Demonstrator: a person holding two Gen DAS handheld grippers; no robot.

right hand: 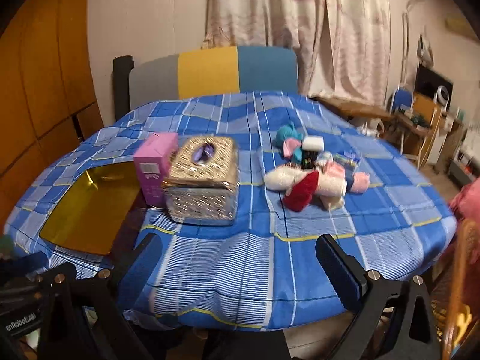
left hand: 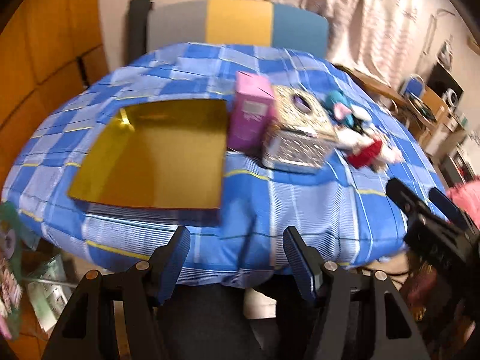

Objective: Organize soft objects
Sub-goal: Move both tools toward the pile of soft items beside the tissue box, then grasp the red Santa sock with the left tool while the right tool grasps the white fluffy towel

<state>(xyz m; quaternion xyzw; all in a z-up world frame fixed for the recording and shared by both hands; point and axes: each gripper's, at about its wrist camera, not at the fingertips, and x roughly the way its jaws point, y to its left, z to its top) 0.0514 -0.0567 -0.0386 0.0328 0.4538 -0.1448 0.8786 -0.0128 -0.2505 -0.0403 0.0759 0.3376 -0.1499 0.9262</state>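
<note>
Nearest the cameras, both grippers hang at the near edge of the table with nothing between their fingers. The left gripper [left hand: 237, 258] has its jaws released and spread, aimed toward the golden tray; the right gripper [right hand: 240, 270] is likewise wide apart and empty, pointing at the middle of the checked blue tablecloth [right hand: 300, 216]. Both look poised for a first reach, so the sorting seems not yet begun.

Just beyond the left gripper lies the shallow gold tray [left hand: 156, 156], empty and open-topped, probably the place meant to receive the soft things. Touching its far right corner stands a pink carton [right hand: 154, 168], upright, and right beside that a glittery silver tissue box [right hand: 202, 180] with a purple-edged slot on top.

Further right, well apart from the tray, sits the heap of soft objects [right hand: 312, 177]: a white plush piece, a red knitted one [right hand: 301, 195], pink and teal bits, and a small white block on a dark item. Motion blur hides their exact shapes. They lie on the right gripper's side, so it is the likelier one to pick first.

Behind the table stands a chair back [right hand: 210, 72] in grey, yellow and blue, then a pale curtain [right hand: 285, 15].
</note>
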